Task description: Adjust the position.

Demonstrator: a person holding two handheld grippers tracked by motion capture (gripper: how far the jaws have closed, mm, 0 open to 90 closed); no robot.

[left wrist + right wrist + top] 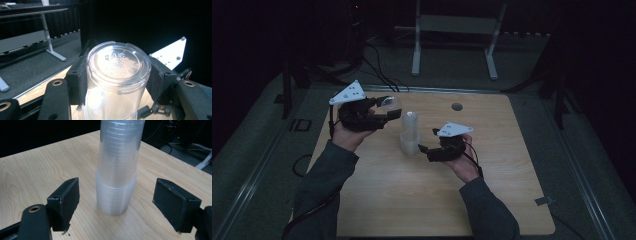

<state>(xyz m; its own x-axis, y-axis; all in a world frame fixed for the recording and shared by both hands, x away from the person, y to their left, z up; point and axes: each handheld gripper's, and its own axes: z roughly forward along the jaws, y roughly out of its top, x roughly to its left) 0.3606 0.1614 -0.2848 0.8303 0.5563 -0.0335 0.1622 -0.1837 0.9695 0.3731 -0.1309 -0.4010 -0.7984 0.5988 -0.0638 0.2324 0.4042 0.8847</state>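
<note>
Clearly the left hand-held gripper (384, 107) was clamped on a single clear plastic cup (117, 75), lifted beside the stack of cups (409, 134), probably just separated; the right hand-held gripper (116, 207) stood open around the stack's base, not touching, perhaps to steady it; the stack, ribbed and translucent, stood upside down on the wooden tabletop (492, 190).

on the pale wooden table (492, 200) we see a tall stack of clear plastic cups (409, 135) near its middle. our left gripper (379, 111) sits left of and behind the stack, raised, with a single clear plastic cup (116, 82) between its jaws. our right gripper (424, 150) lies just right of the stack, which stands ahead between its jaws.
</note>
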